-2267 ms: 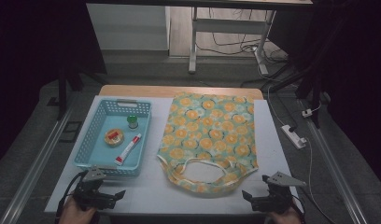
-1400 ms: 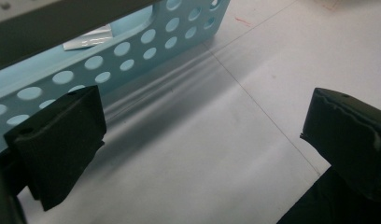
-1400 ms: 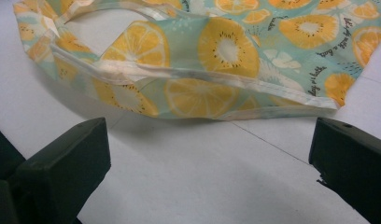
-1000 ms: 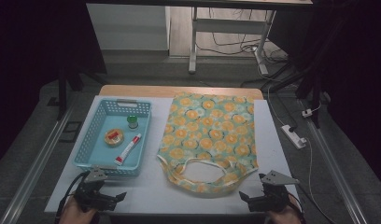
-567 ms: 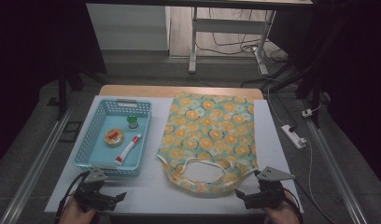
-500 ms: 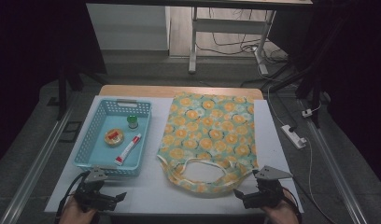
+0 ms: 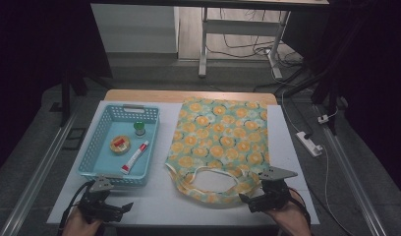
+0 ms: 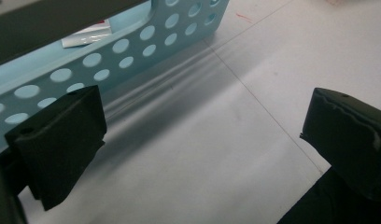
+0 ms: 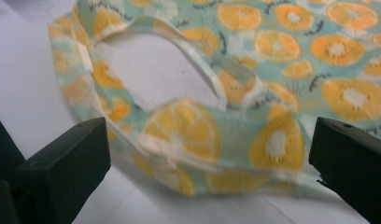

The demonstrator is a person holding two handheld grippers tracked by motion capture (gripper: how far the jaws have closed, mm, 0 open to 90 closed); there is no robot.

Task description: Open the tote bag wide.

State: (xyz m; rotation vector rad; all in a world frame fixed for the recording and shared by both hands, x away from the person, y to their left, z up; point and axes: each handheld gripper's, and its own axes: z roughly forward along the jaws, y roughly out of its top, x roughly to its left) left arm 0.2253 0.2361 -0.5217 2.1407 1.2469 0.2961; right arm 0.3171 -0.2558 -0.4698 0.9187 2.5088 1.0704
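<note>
A cloth tote bag (image 7: 219,142) printed with orange slices on mint green lies flat on the white table (image 7: 159,199), its handle loops (image 7: 208,179) toward the near edge. My right gripper (image 7: 251,200) hovers open at the handle's near right side; in the right gripper view the handle strap (image 9: 212,140) lies between the two black jaws, untouched. My left gripper (image 7: 121,209) stands open over bare table just in front of a light blue perforated basket (image 7: 93,167), whose wall (image 8: 132,51) is close ahead in the left gripper view.
Inside the basket lie a red-and-white tube (image 7: 135,157), a small round tin (image 7: 120,144) and a green-capped item (image 7: 139,129). A white power strip (image 7: 308,143) lies off the table's right side. A table-leg frame (image 7: 238,34) with cables stands behind.
My right gripper has moved left and forward, up to the bag's handle. The left gripper has stayed in place.
</note>
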